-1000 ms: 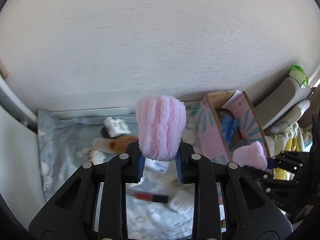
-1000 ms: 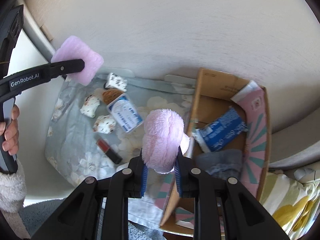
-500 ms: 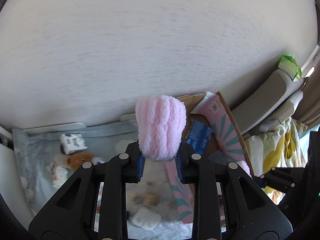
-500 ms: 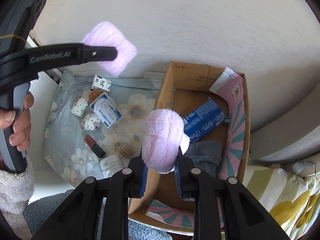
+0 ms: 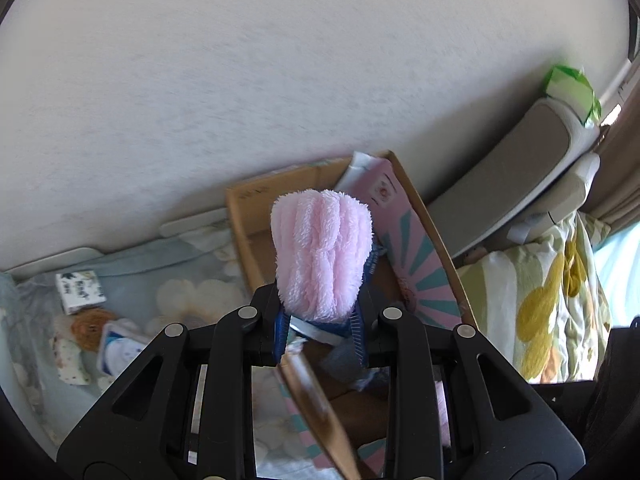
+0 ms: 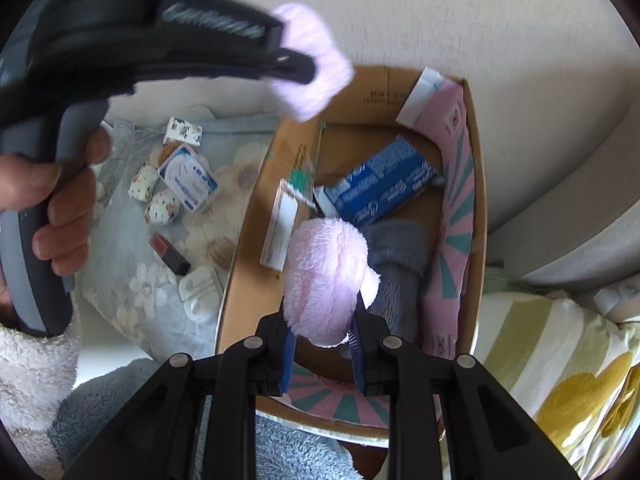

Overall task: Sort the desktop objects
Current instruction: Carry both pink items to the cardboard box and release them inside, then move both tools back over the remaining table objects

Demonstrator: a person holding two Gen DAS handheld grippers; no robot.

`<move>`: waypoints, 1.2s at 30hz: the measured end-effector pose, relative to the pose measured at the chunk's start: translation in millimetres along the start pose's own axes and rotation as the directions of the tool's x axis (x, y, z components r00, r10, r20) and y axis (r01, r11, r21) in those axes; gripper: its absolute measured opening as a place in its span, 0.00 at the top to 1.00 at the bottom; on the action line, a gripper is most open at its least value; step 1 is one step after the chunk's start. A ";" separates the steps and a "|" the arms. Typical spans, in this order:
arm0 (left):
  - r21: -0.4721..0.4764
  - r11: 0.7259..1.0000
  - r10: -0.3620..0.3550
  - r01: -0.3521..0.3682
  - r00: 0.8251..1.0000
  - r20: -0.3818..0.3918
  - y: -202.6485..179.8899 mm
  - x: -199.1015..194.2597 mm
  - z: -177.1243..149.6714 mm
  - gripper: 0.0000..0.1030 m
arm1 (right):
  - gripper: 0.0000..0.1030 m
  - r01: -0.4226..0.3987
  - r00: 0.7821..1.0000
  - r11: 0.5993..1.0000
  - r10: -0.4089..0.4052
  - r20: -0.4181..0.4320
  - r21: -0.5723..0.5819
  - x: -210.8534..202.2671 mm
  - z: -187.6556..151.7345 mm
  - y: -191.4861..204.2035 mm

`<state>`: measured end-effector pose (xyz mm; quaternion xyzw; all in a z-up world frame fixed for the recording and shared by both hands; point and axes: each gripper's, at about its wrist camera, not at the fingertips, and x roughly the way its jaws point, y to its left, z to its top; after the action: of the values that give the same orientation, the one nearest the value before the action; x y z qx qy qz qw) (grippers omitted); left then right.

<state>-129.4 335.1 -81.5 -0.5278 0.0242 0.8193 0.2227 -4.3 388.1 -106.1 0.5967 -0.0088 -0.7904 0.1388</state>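
**Two pink socks held above the sorting box**

Against a plain pale wall lies a floral blue cloth, and the cardboard box stands on its right edge, just beside a yellow-patterned pillow. Inside the box are a blue packet, a grey sock and a white carton. On the cloth lie a blue-and-white tin, a red lipstick, a white case and a few small patterned pieces.

The left gripper pinches a rolled pink sock above the box's far-left corner. The right gripper clamps a second pink sock over the box's middle, just above the grey sock. The left hand and its blurred tool cross over the cloth's upper left. The box's near end shows bare floor.
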 end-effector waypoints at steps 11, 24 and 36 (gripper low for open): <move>0.048 0.999 0.005 -0.004 1.000 -0.019 -20.1 13.6 -5.2 0.77 | 0.79 -0.022 0.999 1.000 0.022 -0.023 0.007 12.2 -10.9 3.2; 0.074 0.997 0.021 -0.021 1.000 0.002 -23.1 2.4 -2.4 0.00 | 0.23 0.062 0.998 0.992 -0.059 -0.036 0.106 12.9 -9.6 -15.1; 0.039 0.998 0.041 -0.042 0.998 0.043 32.3 -39.2 -9.5 0.00 | 0.23 0.096 0.995 0.979 -0.096 -0.010 0.178 7.1 2.4 -6.6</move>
<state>-120.4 290.1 -57.7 -0.5054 0.0468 0.8339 0.2166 -9.8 392.5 -113.3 0.6069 -0.0508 -0.7918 0.0463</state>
